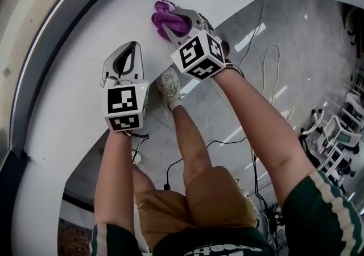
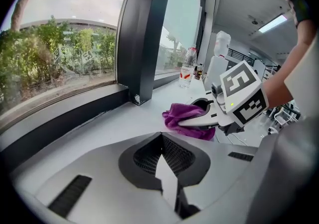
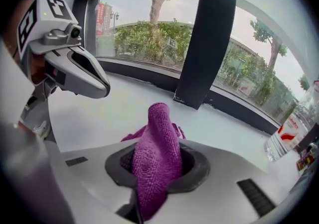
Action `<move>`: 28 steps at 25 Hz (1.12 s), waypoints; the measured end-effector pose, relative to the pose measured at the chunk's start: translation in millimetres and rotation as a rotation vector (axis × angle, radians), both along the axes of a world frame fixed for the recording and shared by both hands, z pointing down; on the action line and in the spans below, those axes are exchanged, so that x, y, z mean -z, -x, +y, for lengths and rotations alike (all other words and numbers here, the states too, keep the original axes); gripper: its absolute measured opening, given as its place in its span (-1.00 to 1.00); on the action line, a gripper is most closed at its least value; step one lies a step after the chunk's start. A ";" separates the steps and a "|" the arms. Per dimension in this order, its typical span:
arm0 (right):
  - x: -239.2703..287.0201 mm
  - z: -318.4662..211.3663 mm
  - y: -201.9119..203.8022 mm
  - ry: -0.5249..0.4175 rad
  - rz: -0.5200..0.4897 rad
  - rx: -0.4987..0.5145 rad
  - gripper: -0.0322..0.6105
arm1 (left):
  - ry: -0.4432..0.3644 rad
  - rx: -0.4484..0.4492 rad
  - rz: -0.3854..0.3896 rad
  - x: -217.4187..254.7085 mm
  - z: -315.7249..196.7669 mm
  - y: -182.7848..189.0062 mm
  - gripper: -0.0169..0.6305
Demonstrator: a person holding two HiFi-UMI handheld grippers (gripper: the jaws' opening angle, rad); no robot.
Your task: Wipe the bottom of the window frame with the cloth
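A purple cloth (image 1: 166, 19) is bunched on the white sill (image 1: 74, 101), with my right gripper (image 1: 181, 28) shut on it. In the right gripper view the cloth (image 3: 158, 151) stands up between the jaws and spills onto the sill ahead. My left gripper (image 1: 127, 60) rests on the sill to the left of the cloth, shut with nothing in it. From the left gripper view (image 2: 162, 137) the cloth (image 2: 183, 116) lies ahead to the right, under the right gripper (image 2: 219, 113). The dark bottom rail of the window frame (image 2: 65, 118) runs along the sill's far side.
A dark upright frame post (image 2: 144, 34) stands on the sill just beyond the cloth. A plastic bottle (image 2: 188, 68) and other items stand farther along the sill. Cables (image 1: 267, 61) lie on the grey floor below, near the person's legs and shoe (image 1: 169, 87).
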State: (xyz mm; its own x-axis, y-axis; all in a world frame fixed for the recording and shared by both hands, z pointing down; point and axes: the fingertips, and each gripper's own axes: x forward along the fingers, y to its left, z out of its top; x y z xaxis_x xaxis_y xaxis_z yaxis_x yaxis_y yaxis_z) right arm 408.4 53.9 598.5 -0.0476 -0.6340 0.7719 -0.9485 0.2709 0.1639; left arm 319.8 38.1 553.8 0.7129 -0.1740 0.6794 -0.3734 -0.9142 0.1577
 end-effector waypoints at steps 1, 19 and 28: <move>-0.2 1.7 0.7 -0.003 -0.001 -0.006 -0.62 | -0.001 -0.002 -0.005 -1.4 -0.2 1.4 -0.92; 0.6 4.9 16.4 -0.021 0.021 -0.096 -0.63 | -0.014 0.070 -0.037 1.1 -17.0 51.5 -0.92; -2.2 -2.7 42.9 -0.033 0.039 -0.162 -0.64 | -0.030 0.109 -0.043 -0.2 -30.9 97.1 -0.92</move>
